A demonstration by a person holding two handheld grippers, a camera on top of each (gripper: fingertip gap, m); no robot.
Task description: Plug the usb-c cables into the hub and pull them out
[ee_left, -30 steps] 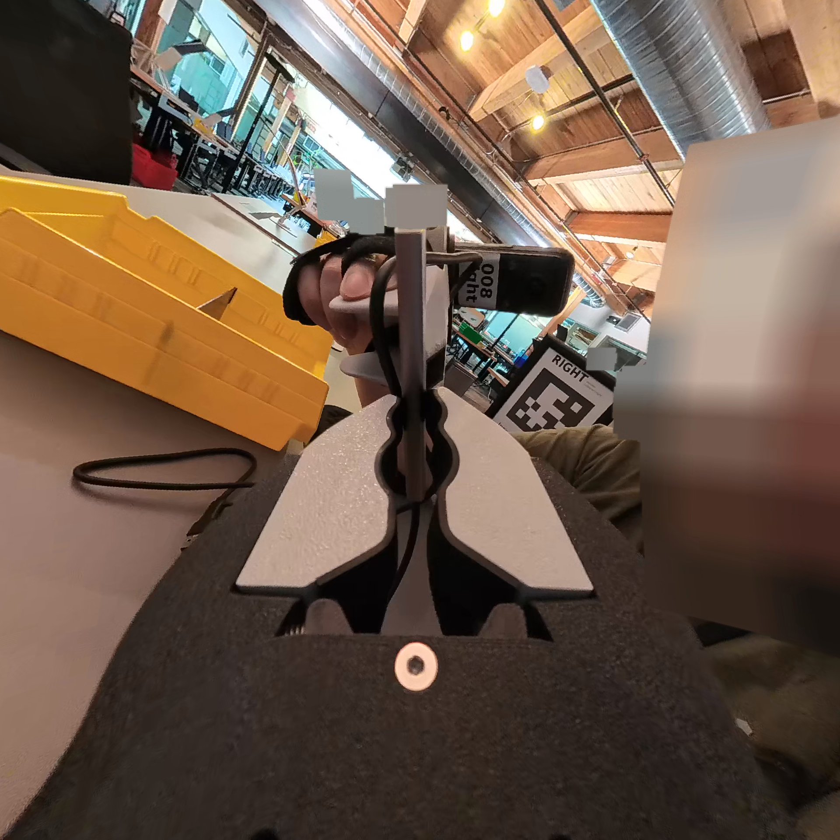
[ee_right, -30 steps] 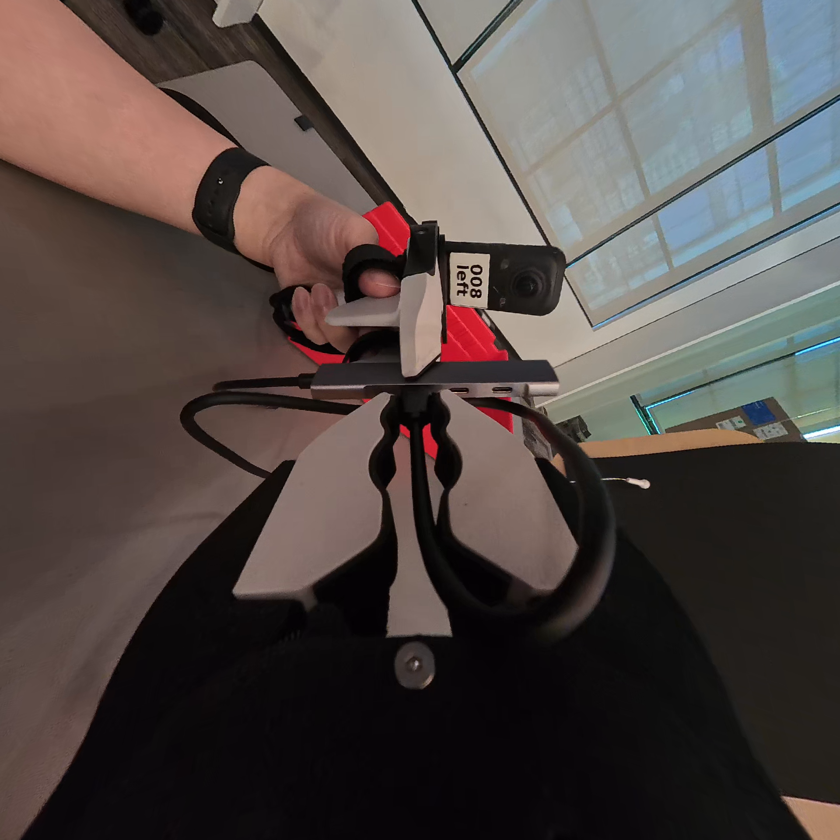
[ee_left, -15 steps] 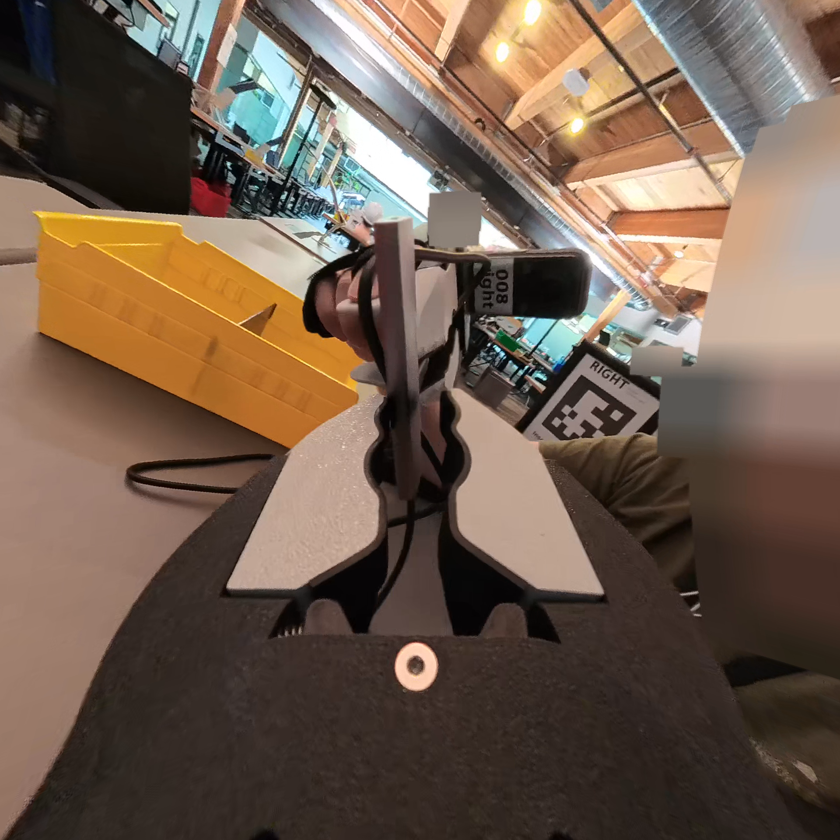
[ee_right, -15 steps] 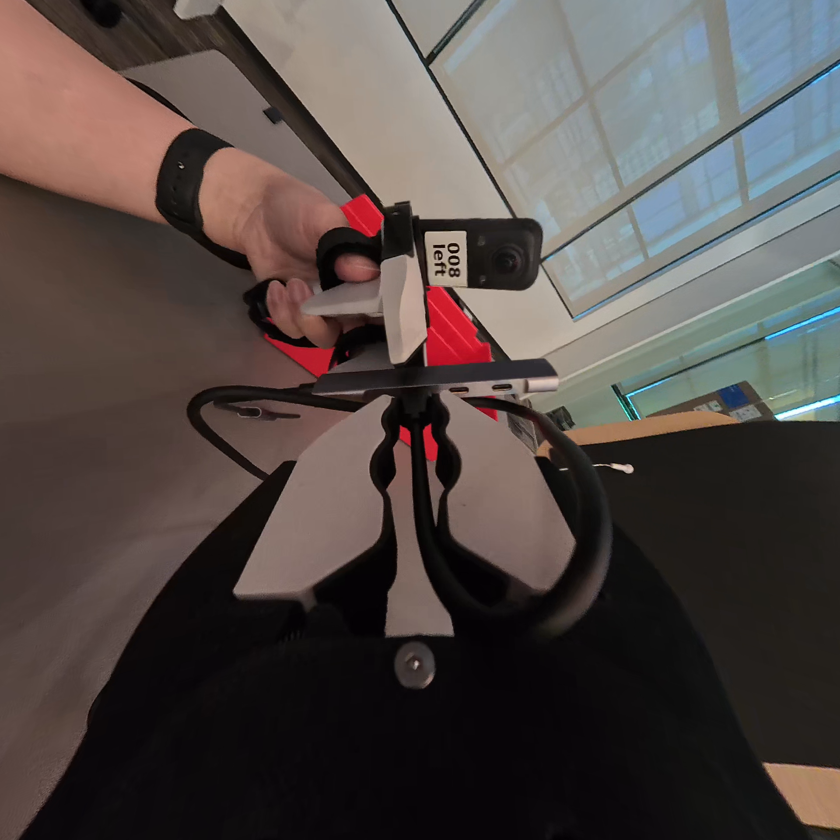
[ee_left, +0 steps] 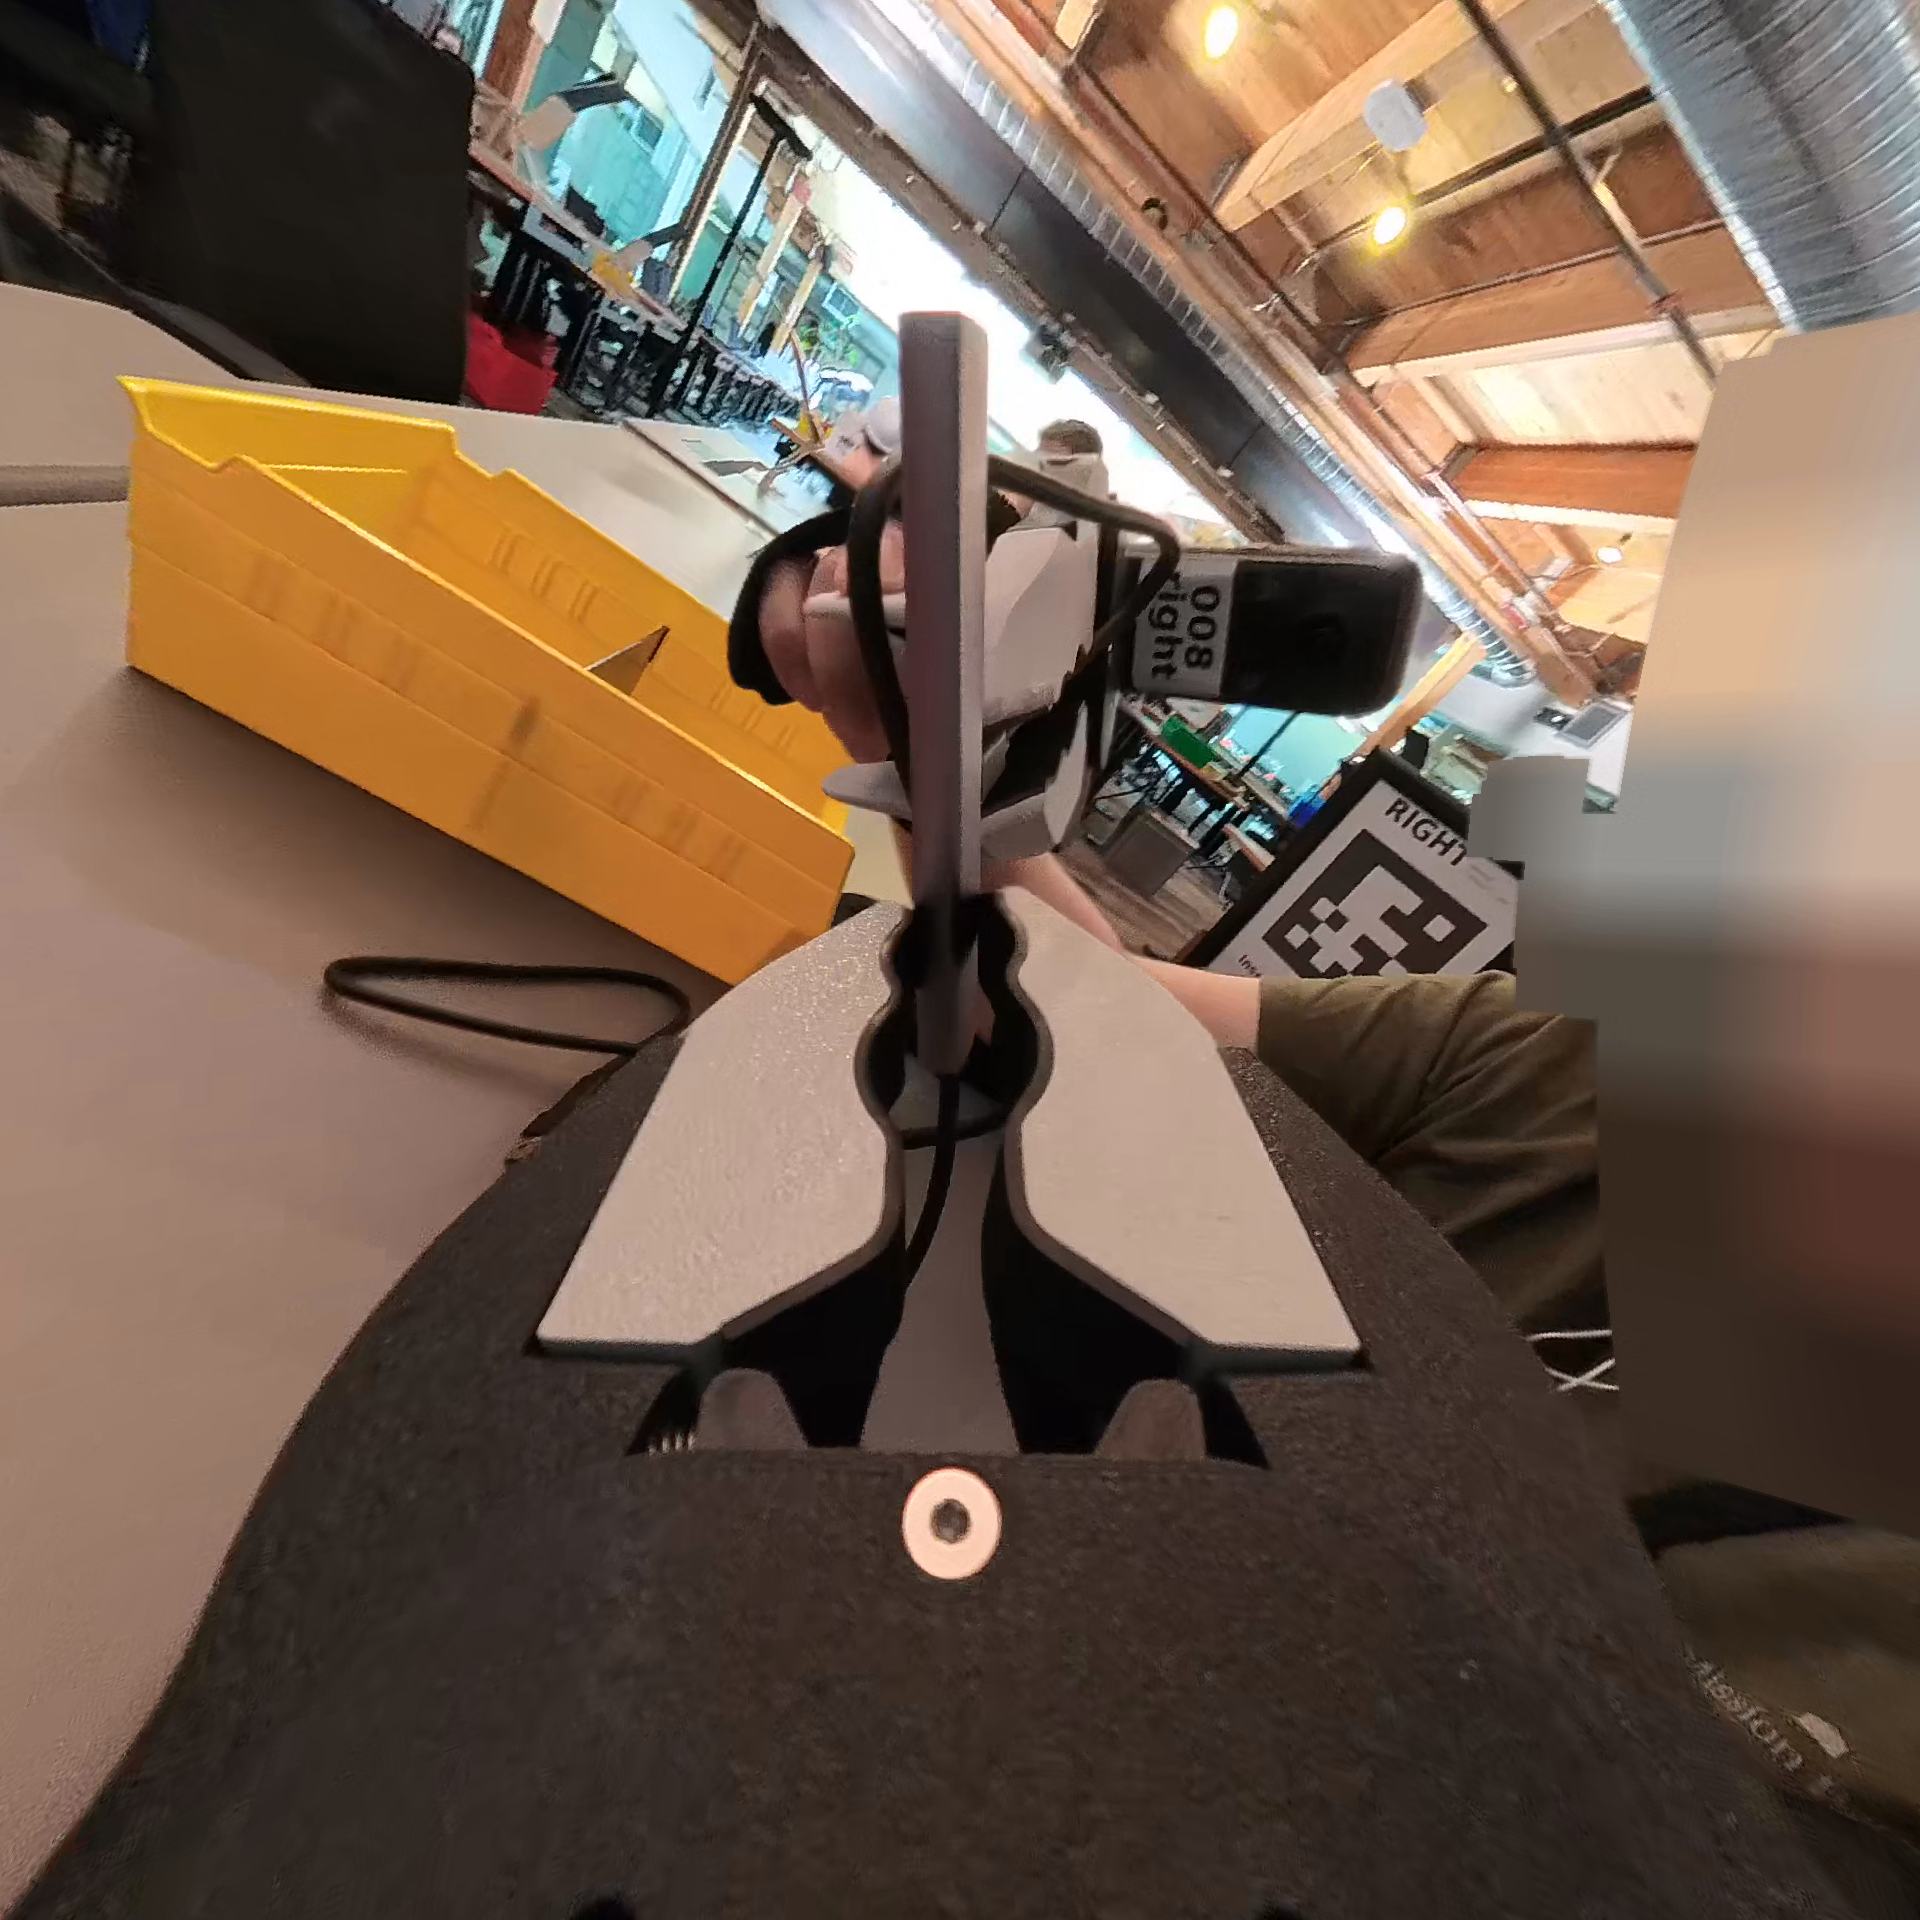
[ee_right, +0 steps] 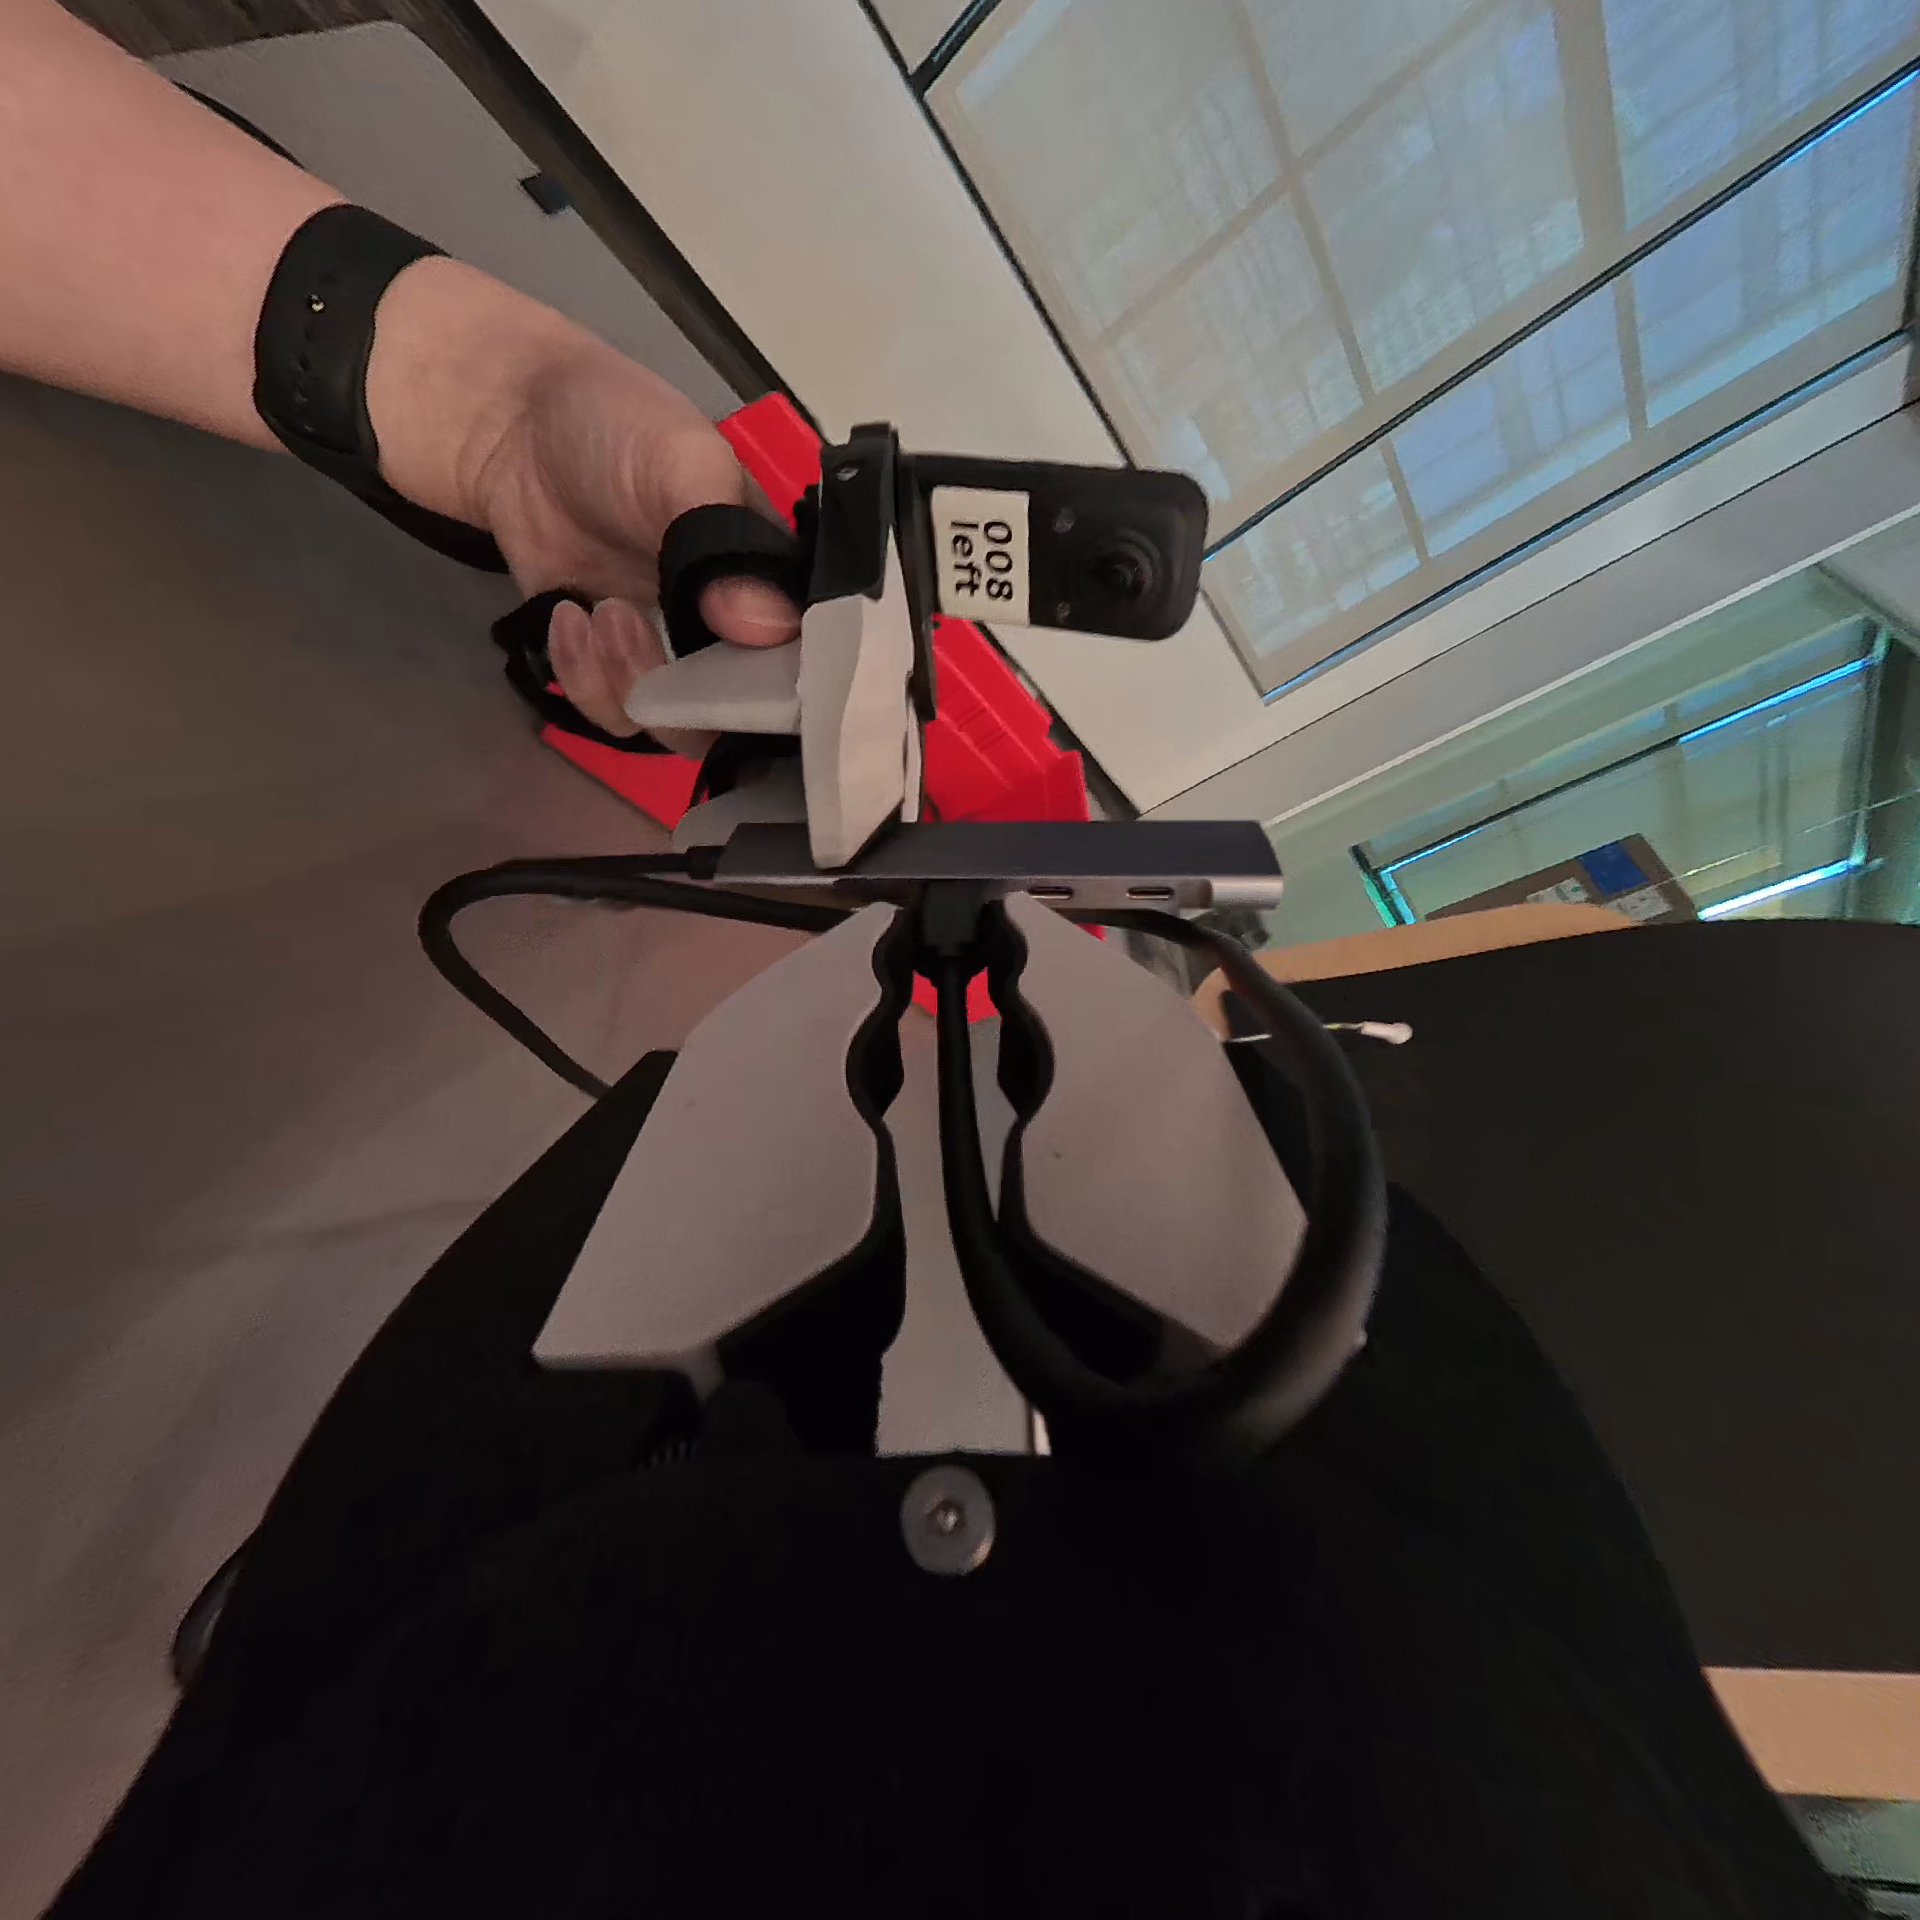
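Note:
My left gripper (ee_left: 951, 925) is shut on the flat grey hub (ee_left: 940, 623) and holds it on edge above the table. In the right wrist view the hub (ee_right: 1091, 847) lies level, with the left gripper (ee_right: 862, 790) clamped on its far side. My right gripper (ee_right: 948, 920) is shut on the black USB-C plug (ee_right: 951, 902), which sits in the hub's near edge. Two empty ports (ee_right: 1101, 891) show to its right. The plug's thick black cable (ee_right: 1340, 1195) loops back between my fingers. The right gripper (ee_left: 1029, 665) shows behind the hub in the left wrist view.
A yellow bin (ee_left: 447, 644) stands on the grey table (ee_left: 208, 1091) to the left, with a thin black cable (ee_left: 499, 982) before it. A red bin (ee_right: 987, 748) lies behind the hub. The hub's own lead (ee_right: 468, 935) loops left. A person's sleeve (ee_left: 1455, 1091) is at right.
The left gripper has turned, so the yellow bin has slid right in its view and more of the hub's length shows. Both grips are unchanged and the plug has stayed in the hub.

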